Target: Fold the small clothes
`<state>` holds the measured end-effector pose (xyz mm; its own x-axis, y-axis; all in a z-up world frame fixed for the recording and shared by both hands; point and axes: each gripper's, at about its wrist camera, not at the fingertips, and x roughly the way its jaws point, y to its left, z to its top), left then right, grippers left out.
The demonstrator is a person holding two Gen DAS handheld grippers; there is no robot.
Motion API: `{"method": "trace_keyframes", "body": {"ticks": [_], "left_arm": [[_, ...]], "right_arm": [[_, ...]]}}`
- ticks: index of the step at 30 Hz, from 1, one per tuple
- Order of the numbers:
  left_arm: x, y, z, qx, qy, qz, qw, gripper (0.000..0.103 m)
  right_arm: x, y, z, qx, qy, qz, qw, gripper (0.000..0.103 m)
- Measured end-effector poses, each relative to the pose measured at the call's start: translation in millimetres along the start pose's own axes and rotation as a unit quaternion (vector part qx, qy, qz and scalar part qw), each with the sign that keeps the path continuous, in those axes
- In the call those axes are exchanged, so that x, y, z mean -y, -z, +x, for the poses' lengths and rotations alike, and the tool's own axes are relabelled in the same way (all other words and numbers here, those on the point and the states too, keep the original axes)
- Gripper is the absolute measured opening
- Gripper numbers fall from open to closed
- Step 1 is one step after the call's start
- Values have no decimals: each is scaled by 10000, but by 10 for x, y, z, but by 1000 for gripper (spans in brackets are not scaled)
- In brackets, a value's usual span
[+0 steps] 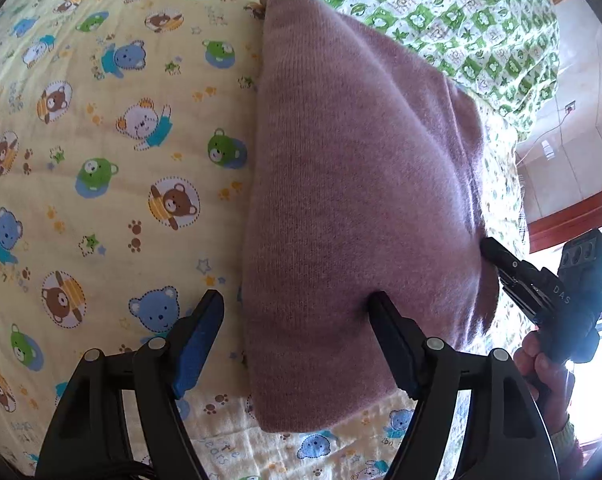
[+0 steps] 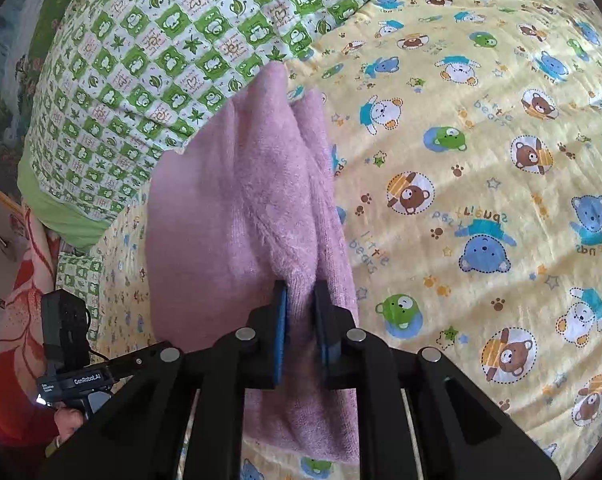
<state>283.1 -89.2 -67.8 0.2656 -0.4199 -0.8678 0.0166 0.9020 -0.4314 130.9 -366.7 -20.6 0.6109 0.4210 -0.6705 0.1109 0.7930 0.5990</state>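
A pink knitted garment lies folded on a yellow bear-print sheet. My left gripper is open, its jaws wide apart; the right finger rests on the garment's near part, the left finger is over the sheet. My right gripper is shut on a raised fold of the pink garment at its near edge. The right gripper also shows in the left wrist view, touching the garment's right edge.
A green-and-white checked quilt lies bunched behind the garment, and shows in the left wrist view. The yellow sheet spreads to the right. The left gripper's body shows at lower left. A floral red blanket lies at the bed's edge.
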Motion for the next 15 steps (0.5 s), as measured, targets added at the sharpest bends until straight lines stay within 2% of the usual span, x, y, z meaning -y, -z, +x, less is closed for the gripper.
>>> {"method": "trace_keyframes", "body": {"ticks": [2, 4, 6, 13, 15], "left_arm": [[5, -42, -35, 50, 42, -36, 10000, 75], [-33, -80, -69, 77, 113, -103, 9999, 75], [-32, -128, -72, 100, 162, -162, 9997, 76], [-86, -314, -76, 176, 180, -312, 9992, 77], [-100, -373, -59, 186, 192, -359, 9990, 78]], "right_arm": [[-34, -38, -70, 101, 80, -71, 9999, 20], [-52, -88, -122, 209, 135, -112, 9996, 30], [-48, -146, -126, 257, 111, -71, 9996, 46], [-80, -273, 57, 103, 29, -105, 9999, 49], [-97, -310, 140, 24, 18, -147, 9999, 53]]}}
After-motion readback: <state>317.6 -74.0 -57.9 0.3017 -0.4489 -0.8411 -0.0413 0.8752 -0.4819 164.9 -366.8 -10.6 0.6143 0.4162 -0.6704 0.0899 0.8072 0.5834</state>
